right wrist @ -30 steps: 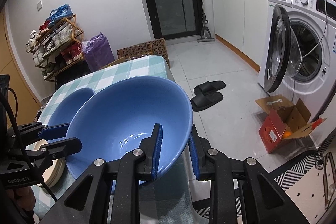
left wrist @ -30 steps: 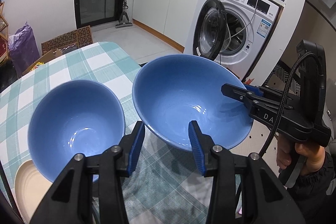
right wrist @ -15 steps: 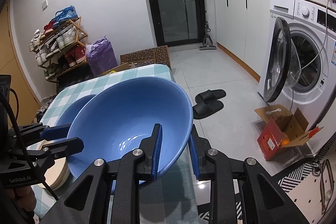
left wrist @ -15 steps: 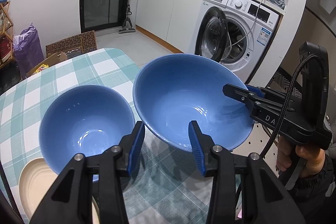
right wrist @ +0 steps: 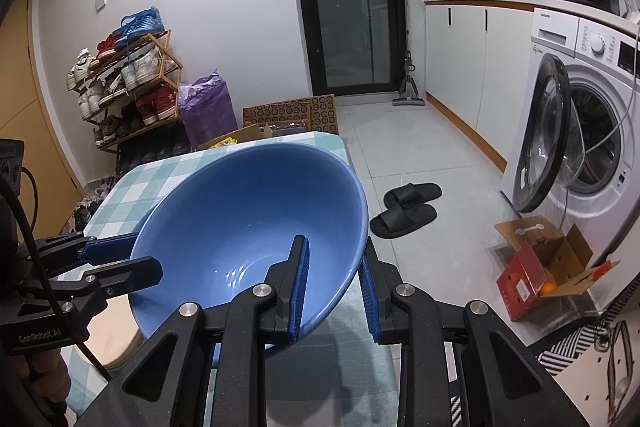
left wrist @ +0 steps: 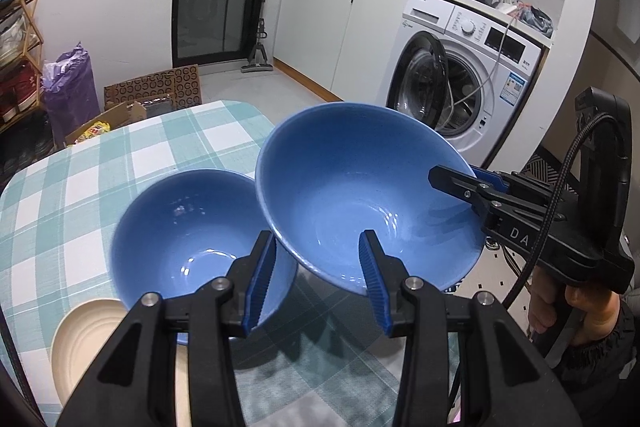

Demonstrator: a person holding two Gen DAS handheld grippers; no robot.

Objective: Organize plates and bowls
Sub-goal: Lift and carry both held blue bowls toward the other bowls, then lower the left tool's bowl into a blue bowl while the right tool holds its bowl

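Note:
A large blue bowl (left wrist: 360, 187) (right wrist: 248, 219) hangs tilted above the checked table (left wrist: 80, 195). My right gripper (right wrist: 334, 247) (left wrist: 452, 179) is shut on its right rim, one finger inside and one outside. My left gripper (left wrist: 315, 239) (right wrist: 146, 253) straddles the opposite rim, its right finger inside the bowl and its left fingertip against the outer wall, shut on it at a slant. A smaller blue bowl (left wrist: 192, 235) stands on the table just left of and below the large one, next to cream plates (left wrist: 80, 339) (right wrist: 120, 339). The right wrist view does not show the smaller bowl.
The table's far corner (right wrist: 320, 139) ends above a tiled floor with black slippers (right wrist: 408, 207). A washing machine (right wrist: 580, 155) with its door open and a red cardboard box (right wrist: 536, 275) stand to the right. A shoe rack (right wrist: 124, 83) and a purple bag (right wrist: 204, 111) are at the back left.
The large bowl has risen with both grippers and drifted toward the smaller bowl. It now overlaps the smaller bowl's edge in the left wrist view and hides it in the right wrist view.

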